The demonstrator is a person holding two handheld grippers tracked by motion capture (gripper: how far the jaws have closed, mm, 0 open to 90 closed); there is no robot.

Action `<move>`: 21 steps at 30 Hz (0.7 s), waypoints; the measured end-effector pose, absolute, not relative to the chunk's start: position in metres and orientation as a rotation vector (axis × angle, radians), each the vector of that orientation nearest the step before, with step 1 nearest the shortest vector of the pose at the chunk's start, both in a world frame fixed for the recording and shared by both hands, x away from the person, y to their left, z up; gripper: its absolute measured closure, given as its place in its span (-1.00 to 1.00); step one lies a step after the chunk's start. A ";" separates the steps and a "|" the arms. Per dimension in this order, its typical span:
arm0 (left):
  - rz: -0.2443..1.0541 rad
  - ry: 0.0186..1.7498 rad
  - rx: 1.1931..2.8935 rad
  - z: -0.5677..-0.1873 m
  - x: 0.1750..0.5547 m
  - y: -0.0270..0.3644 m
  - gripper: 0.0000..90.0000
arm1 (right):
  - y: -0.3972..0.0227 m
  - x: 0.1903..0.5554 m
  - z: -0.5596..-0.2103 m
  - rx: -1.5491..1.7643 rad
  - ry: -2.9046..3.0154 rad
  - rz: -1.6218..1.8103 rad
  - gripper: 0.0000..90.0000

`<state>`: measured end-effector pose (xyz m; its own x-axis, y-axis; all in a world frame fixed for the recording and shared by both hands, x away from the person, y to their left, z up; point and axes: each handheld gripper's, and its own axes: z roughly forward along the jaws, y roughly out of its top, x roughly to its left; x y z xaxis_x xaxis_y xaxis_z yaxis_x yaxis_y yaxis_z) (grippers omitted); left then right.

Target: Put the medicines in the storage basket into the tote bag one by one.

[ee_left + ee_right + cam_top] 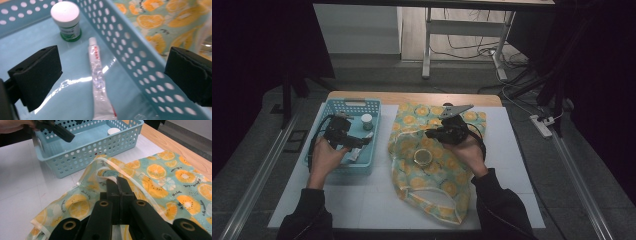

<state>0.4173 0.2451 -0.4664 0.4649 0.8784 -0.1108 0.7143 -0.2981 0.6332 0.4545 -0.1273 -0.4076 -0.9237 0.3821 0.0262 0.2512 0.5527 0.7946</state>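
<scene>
A light blue perforated basket (357,103) stands at the left of the white mat. Inside it are a small green jar with a white lid (67,20) and a white tube (97,82) lying flat. My left gripper (112,77) hangs open low over the basket; the tube lies between its jaws, and the right-hand jaw sits over the basket wall (135,62). An orange-slice print bag (447,185) lies in the middle, with a round jar (423,158) seen through its clear side. My right gripper (117,182) is shut on the bag's upper edge.
The white mat (362,200) covers a wooden table (412,96). Beyond the far edge stand metal table legs (427,45) and loose cables. A power strip (542,125) lies on the floor at the right.
</scene>
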 end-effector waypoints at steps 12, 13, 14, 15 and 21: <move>0.270 1.370 2.198 -0.482 0.440 0.248 -1.00 | -0.126 0.455 -0.408 0.537 2.636 1.311 1.00; 0.260 1.369 2.201 -0.484 0.442 0.247 -1.00 | -0.126 0.455 -0.408 0.535 2.637 1.309 1.00; 0.251 1.369 2.205 -0.485 0.443 0.246 -1.00 | -0.126 0.454 -0.408 0.535 2.637 1.310 1.00; 0.241 1.367 2.210 -0.487 0.445 0.246 -1.00 | -0.126 0.454 -0.408 0.534 2.637 1.311 1.00; 0.175 1.367 2.270 -0.499 0.453 0.242 -1.00 | -0.126 0.454 -0.408 0.536 2.638 1.312 1.00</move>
<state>0.4526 0.2424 -0.4990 0.4924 0.8599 -0.1346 0.7984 -0.3847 0.4632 0.4544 -0.1261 -0.4084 -0.9254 0.3779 0.0270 0.2495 0.5544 0.7940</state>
